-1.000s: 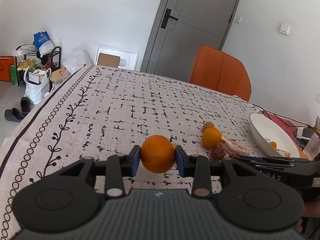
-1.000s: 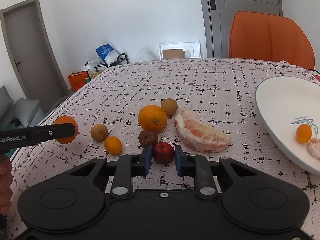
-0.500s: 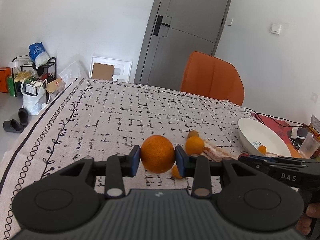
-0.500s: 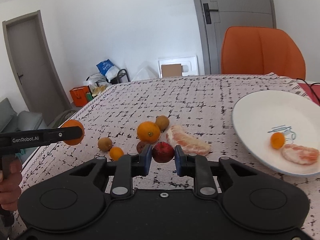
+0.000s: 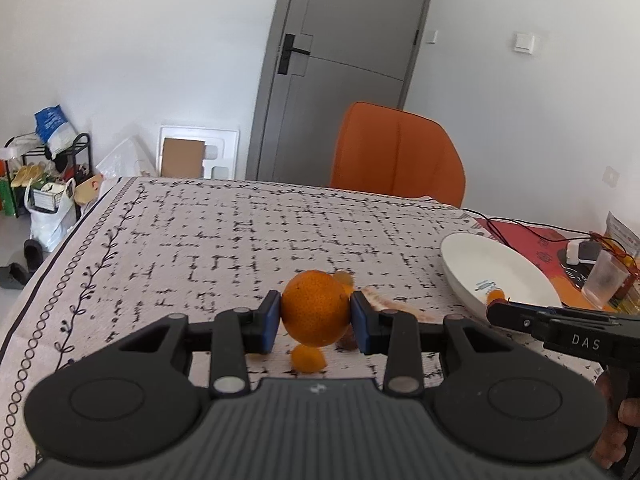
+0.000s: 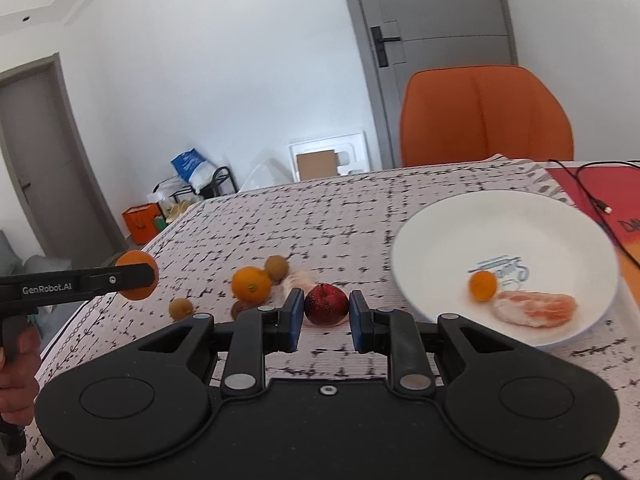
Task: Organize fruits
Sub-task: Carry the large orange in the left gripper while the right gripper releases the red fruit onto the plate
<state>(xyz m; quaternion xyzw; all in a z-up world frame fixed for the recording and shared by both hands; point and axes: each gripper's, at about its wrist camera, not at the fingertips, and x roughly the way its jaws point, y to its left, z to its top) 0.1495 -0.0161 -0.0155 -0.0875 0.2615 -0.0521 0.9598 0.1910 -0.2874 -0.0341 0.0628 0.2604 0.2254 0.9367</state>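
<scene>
My left gripper (image 5: 315, 315) is shut on a large orange (image 5: 315, 309) and holds it above the table; it also shows in the right wrist view (image 6: 136, 275). My right gripper (image 6: 325, 307) is shut on a dark red fruit (image 6: 326, 304), lifted just left of the white plate (image 6: 568, 216). The plate holds a small orange (image 6: 483, 285) and a peeled citrus segment (image 6: 534, 308). On the cloth lie an orange (image 6: 251, 284), two brown kiwis (image 6: 277, 267) (image 6: 181, 308) and a small orange (image 5: 308, 358).
The table has a white patterned cloth (image 5: 224, 240). An orange chair (image 5: 396, 156) stands at the far edge. A red mat with cables (image 5: 532, 236) and a plastic cup (image 5: 605, 282) lie right of the plate. My right gripper's body (image 5: 568, 328) shows in the left view.
Both grippers have risen with their fruits. The right gripper has moved right with the red fruit toward the plate. The left gripper has lifted and tilted up with the orange.
</scene>
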